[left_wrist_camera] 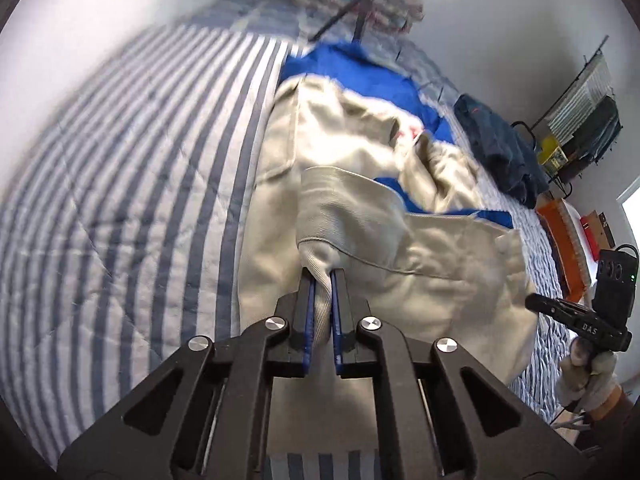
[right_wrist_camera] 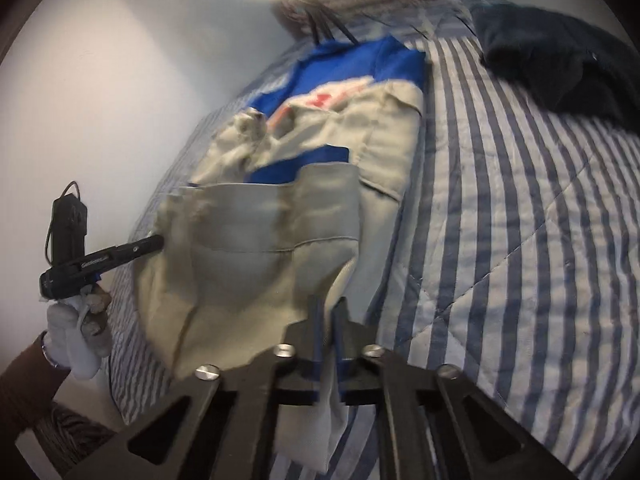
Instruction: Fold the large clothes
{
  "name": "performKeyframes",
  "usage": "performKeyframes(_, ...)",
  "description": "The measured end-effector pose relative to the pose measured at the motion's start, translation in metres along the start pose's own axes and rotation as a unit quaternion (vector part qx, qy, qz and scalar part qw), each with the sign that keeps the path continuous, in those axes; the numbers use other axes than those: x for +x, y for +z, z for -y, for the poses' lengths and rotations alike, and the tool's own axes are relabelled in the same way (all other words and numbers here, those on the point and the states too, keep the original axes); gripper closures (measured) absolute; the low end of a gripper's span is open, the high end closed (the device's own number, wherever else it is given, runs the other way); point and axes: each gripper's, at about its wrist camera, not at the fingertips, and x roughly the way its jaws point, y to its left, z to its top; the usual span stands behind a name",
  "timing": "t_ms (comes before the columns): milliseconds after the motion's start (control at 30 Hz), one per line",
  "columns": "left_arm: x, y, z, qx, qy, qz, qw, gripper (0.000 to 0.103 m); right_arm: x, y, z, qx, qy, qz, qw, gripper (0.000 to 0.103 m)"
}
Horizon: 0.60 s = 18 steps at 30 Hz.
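Blurring hides the red print on the beige and blue garment (left_wrist_camera: 360,184). Left gripper (left_wrist_camera: 322,280) and right gripper (right_wrist_camera: 327,308) each pinch its beige hem. "DAS" shows on the right tool.

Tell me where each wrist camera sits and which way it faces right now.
Left wrist: sits on the left tongs, looking down along them at the beige fabric garment with blue lining pinched between them; the gloved right hand shows at right.
Right wrist: sits on the right tongs, likewise clamped on the garment's near edge; the gloved left hand shows at left.
Both share the garment, the blue-and-white striped quilt and the dark navy folded clothing.
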Motion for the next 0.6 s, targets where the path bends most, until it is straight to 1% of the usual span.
performKeyframes(67, 0.003, 0.001, 0.003, 0.017, 0.015, 0.005, 0.9997, 0.098, -0.002, -0.005, -0.003, -0.018, -0.02, -0.007, 1.0, 0.103)
performKeyframes(133, 0.025, -0.003, 0.004, 0.032, 0.05, -0.01, 0.9982, 0.096, 0.01, -0.012, 0.004, -0.003, -0.049, -0.027, 0.998, 0.103)
performKeyframes(167, 0.035, -0.005, 0.004, 0.038, 0.062, -0.02, 0.9971, 0.094, 0.02, -0.014, 0.004, -0.004, -0.064, -0.044, 0.997, 0.103)
performKeyframes(200, 0.041, -0.007, 0.005, 0.042, 0.071, -0.022, 0.9964, 0.093, 0.023, -0.013, 0.002, -0.011, -0.074, -0.05, 0.996, 0.103)
performKeyframes(233, 0.041, -0.006, 0.005, 0.043, 0.075, -0.019, 0.9961, 0.091, 0.021, -0.011, 0.0, -0.014, -0.075, -0.047, 0.996, 0.102)
performKeyframes(267, 0.038, -0.006, 0.004, 0.042, 0.077, -0.018, 0.996, 0.086, 0.015, -0.009, -0.001, -0.014, -0.062, -0.039, 0.997, 0.099)
performKeyframes(300, 0.033, -0.003, 0.001, 0.037, 0.075, -0.016, 0.9964, 0.082, 0.008, -0.007, -0.002, -0.014, -0.062, -0.03, 0.998, 0.093)
performKeyframes(333, 0.023, -0.001, -0.002, 0.028, 0.08, -0.002, 0.9964, 0.081, -0.001, -0.004, -0.003, -0.018, -0.072, -0.013, 0.997, 0.086)
performKeyframes(367, 0.016, 0.0, -0.004, 0.022, 0.084, 0.011, 0.9961, 0.081, -0.008, -0.003, -0.005, -0.022, -0.084, 0.01, 0.996, 0.075)
performKeyframes(400, 0.006, 0.002, -0.005, 0.017, 0.084, 0.028, 0.9959, 0.081, -0.017, -0.002, -0.008, -0.029, -0.094, 0.036, 0.995, 0.074)
performKeyframes(433, -0.002, 0.004, -0.003, 0.02, 0.073, 0.041, 0.9963, 0.081, -0.023, 0.0, -0.013, -0.039, -0.094, 0.055, 0.993, 0.074)
performKeyframes(567, -0.007, 0.008, 0.024, 0.071, 0.05, 0.051, 0.9949, 0.081, -0.016, 0.006, -0.044, -0.103, -0.099, 0.093, 0.985, 0.074)
performKeyframes(600, -0.004, 0.009, 0.03, 0.08, 0.046, 0.05, 0.9944, 0.081, -0.008, 0.012, -0.049, -0.111, -0.098, 0.093, 0.985, 0.074)
